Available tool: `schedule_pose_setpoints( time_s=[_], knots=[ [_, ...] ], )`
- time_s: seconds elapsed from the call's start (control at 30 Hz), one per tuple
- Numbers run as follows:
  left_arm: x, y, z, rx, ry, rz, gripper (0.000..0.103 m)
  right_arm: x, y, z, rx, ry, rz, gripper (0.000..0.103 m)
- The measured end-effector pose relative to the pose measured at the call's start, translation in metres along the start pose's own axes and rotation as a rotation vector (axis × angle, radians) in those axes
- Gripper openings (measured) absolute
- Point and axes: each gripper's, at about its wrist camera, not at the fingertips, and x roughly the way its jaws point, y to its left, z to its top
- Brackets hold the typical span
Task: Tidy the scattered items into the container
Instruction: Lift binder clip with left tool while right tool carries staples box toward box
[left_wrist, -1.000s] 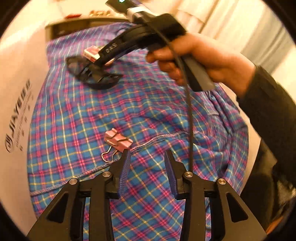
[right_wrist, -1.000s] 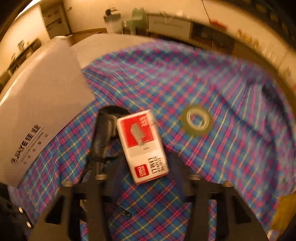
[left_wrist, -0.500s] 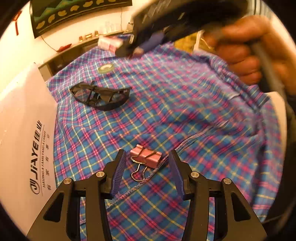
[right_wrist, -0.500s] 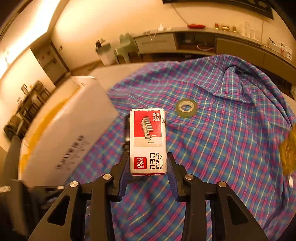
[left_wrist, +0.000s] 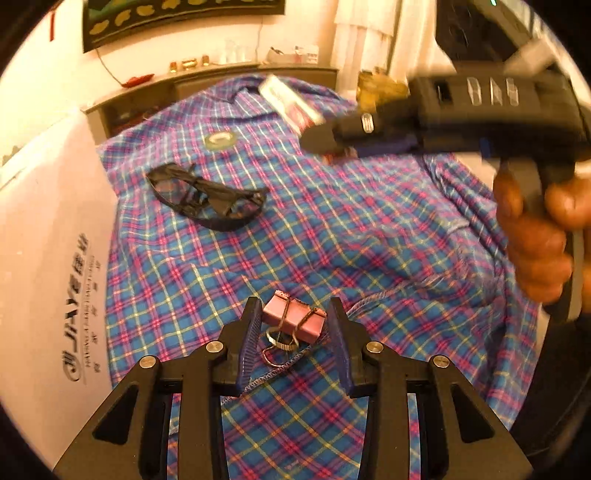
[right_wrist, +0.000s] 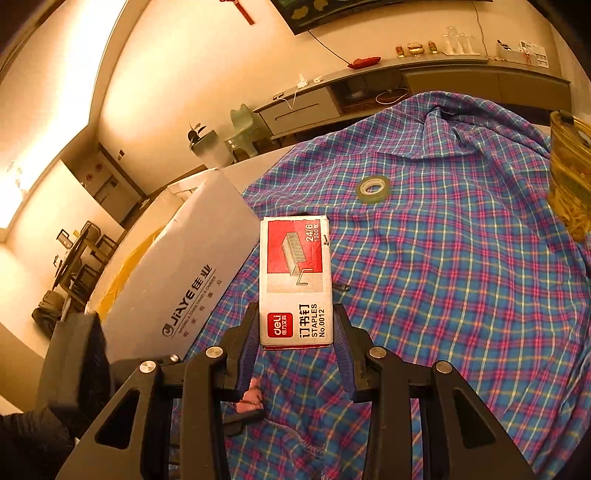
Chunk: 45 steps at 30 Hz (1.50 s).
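Note:
A pink binder clip (left_wrist: 293, 320) lies on the plaid cloth (left_wrist: 332, 229) between the fingers of my left gripper (left_wrist: 293, 325). Its jaws are closing around the clip, and a thin gap still shows on the right side. My right gripper (right_wrist: 295, 321) is shut on a red and white staples box (right_wrist: 295, 273) and holds it in the air over the cloth. In the left wrist view that gripper (left_wrist: 317, 134) and the box (left_wrist: 288, 101) hang blurred at the upper right, held by a hand (left_wrist: 535, 229). The white cardboard box (right_wrist: 177, 266) stands at the left.
Black glasses (left_wrist: 207, 199) and a roll of clear tape (right_wrist: 373, 188) lie farther back on the cloth. A golden, see-through thing (right_wrist: 569, 177) stands at the cloth's right edge. The cardboard box (left_wrist: 48, 240) borders the cloth on the left, and shelves run along the back wall.
The right gripper lifted the staples box off the cloth and carried it up and to the right. The left gripper came around the pink clip, opened wide, then narrowed on it.

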Motion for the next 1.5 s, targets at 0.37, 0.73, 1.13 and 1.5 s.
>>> schedule_pose_setpoints(
  time_s=[0.37,0.73,1.13,1.5],
  knots=[
    [-0.038,0.000,0.004,-0.060,-0.036,0.074,0.038,-0.021,0.005,-0.036,0.057,-0.008,-0.002,0.039],
    [-0.084,-0.011,0.001,-0.081,-0.080,0.119,0.038,-0.042,0.031,-0.067,0.070,-0.010,0.010,0.039],
    [-0.124,-0.016,-0.003,-0.146,-0.102,0.166,0.038,-0.070,0.072,-0.074,0.010,-0.033,-0.013,0.039],
    [-0.160,-0.003,-0.011,-0.211,-0.152,0.151,0.038,-0.076,0.119,-0.070,-0.071,-0.032,-0.022,0.039]
  ],
)
